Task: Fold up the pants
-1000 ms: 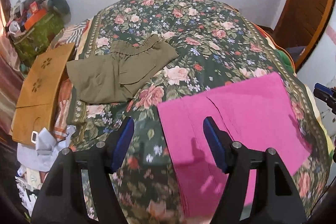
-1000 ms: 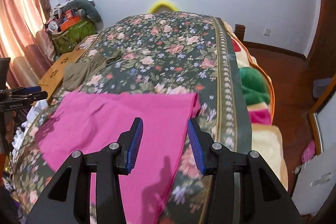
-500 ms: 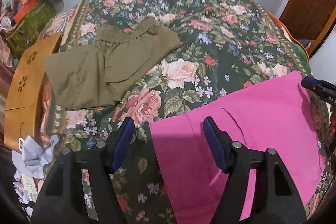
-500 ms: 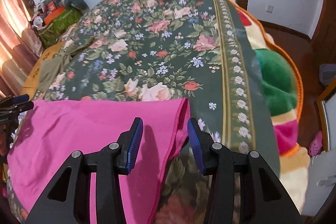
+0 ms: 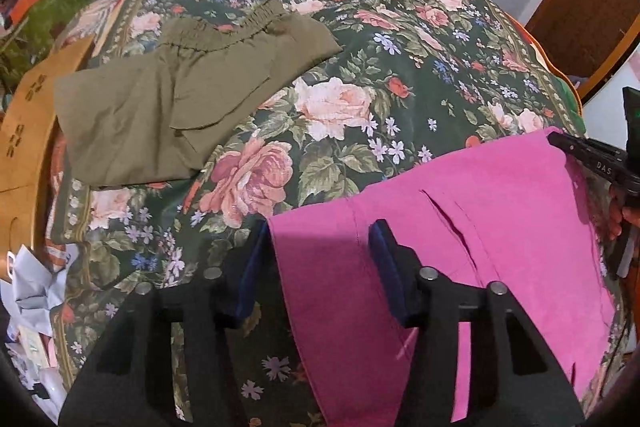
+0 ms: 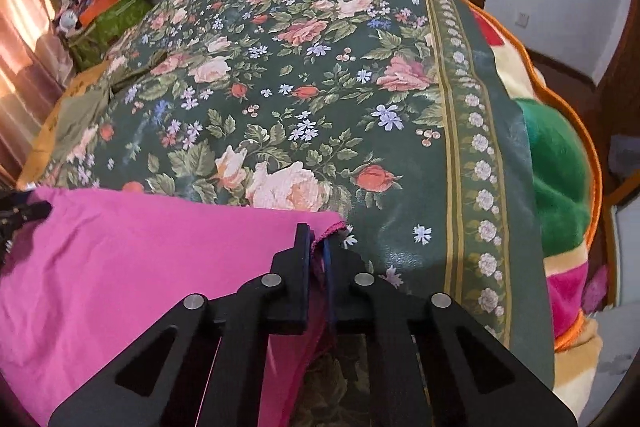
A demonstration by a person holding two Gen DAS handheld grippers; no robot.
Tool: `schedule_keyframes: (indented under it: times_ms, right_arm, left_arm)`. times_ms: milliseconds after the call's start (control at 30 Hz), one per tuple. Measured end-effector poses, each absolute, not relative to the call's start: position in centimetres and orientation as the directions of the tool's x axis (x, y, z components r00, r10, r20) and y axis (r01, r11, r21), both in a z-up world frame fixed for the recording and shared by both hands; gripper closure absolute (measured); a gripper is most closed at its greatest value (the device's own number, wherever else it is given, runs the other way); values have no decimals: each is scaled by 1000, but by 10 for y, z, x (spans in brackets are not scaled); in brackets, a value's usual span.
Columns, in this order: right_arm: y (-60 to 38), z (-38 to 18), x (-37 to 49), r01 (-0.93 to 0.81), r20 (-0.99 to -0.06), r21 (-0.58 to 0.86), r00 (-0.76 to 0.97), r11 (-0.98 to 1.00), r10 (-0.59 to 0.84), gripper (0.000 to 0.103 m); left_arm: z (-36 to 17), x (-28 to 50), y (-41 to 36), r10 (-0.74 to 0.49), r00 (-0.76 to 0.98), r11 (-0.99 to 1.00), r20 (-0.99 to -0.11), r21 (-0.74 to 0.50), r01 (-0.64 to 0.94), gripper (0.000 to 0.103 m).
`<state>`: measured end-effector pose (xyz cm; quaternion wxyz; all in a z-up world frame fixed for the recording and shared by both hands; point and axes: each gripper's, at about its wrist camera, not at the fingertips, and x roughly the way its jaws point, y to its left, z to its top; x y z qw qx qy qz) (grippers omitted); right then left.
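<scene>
Pink pants [image 5: 500, 227] lie flat on the near part of the floral bedspread [image 5: 360, 67]. My left gripper [image 5: 316, 251] is open, its fingers standing either side of the pants' near left corner. My right gripper [image 6: 318, 247] is shut on the pants' [image 6: 140, 259] far right corner, with pink cloth pinched between the blue pads. The right gripper also shows at the right edge of the left wrist view [image 5: 588, 155].
Folded olive-green pants [image 5: 180, 87] lie on the bed's far left. A brown wooden board [image 5: 24, 131] and crumpled paper [image 5: 28, 279] sit left of the bed. A green and orange blanket [image 6: 560, 163] hangs off the right side. A cluttered green bag [image 6: 104, 15] stands at the back left.
Both grippers moved forward and down to the pants' far edge. The right gripper closed on the pants' corner. The left gripper stayed open and now straddles the other corner.
</scene>
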<state>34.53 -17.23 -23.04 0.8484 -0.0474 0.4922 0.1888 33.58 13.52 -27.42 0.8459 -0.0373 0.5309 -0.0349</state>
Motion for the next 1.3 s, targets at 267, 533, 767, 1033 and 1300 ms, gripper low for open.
schedule_keyframes:
  times_ms: [267, 533, 767, 1033, 1300]
  right_arm:
    - [-162, -231, 342, -377, -838, -32, 515, 926, 180, 101]
    - [-170, -228, 347, -315, -838, -20, 522, 949, 155, 101]
    - [-180, -207, 341, -293, -848, 85, 481, 952, 224, 77]
    - [-166, -165, 318, -323, -775, 146, 550, 935, 311, 44]
    - [-109, -153, 298, -484, -751, 164, 503, 859, 427, 29]
  left_arm:
    - [-269, 323, 127, -4, 486, 1000, -874, 7, 20, 67]
    - [-270, 321, 127, 5, 500, 999, -866, 22, 28, 65]
    - [-252, 310, 125, 42, 505, 996, -862, 77, 49, 65]
    - [-213, 306, 120, 23, 557, 997, -830, 61, 51, 47]
    - [-199, 313, 107, -39, 569, 997, -821, 7, 79, 35]
